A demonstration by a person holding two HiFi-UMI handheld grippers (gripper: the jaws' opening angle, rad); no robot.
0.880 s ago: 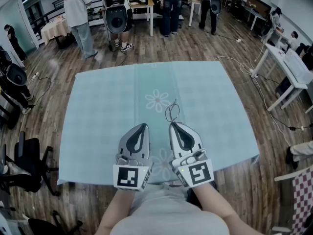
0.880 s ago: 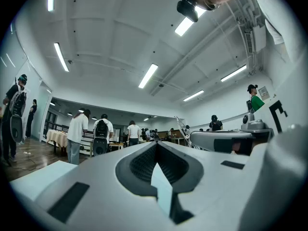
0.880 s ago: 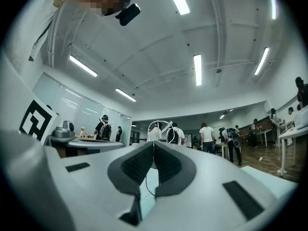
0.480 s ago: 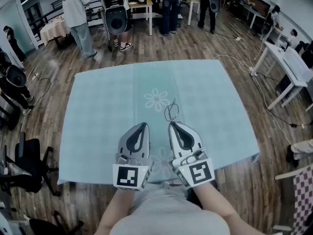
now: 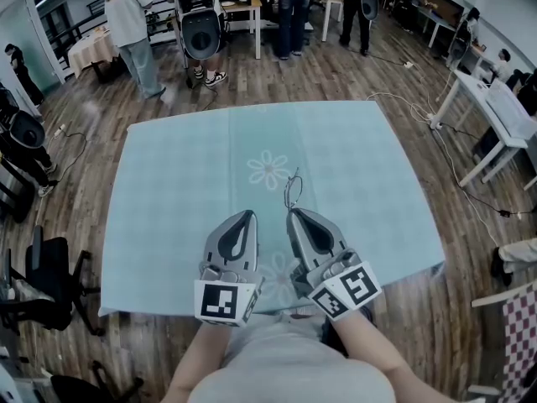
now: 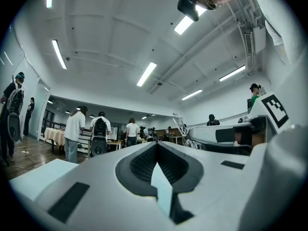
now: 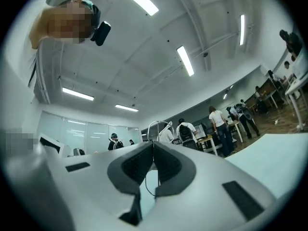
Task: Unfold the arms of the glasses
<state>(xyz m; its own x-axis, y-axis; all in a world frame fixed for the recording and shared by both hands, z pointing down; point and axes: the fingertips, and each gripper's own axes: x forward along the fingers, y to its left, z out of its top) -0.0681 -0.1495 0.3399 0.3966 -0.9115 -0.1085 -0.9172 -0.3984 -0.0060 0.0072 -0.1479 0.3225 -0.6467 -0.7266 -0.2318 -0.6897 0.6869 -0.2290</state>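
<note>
The right gripper has its jaws pressed together on the thin wire glasses, which poke out just past its tip, above the near middle of the table; the left gripper sits just beside it, jaws pressed together on nothing. The glasses are too thin to tell if an arm is open; most of the job looks left.
</note>
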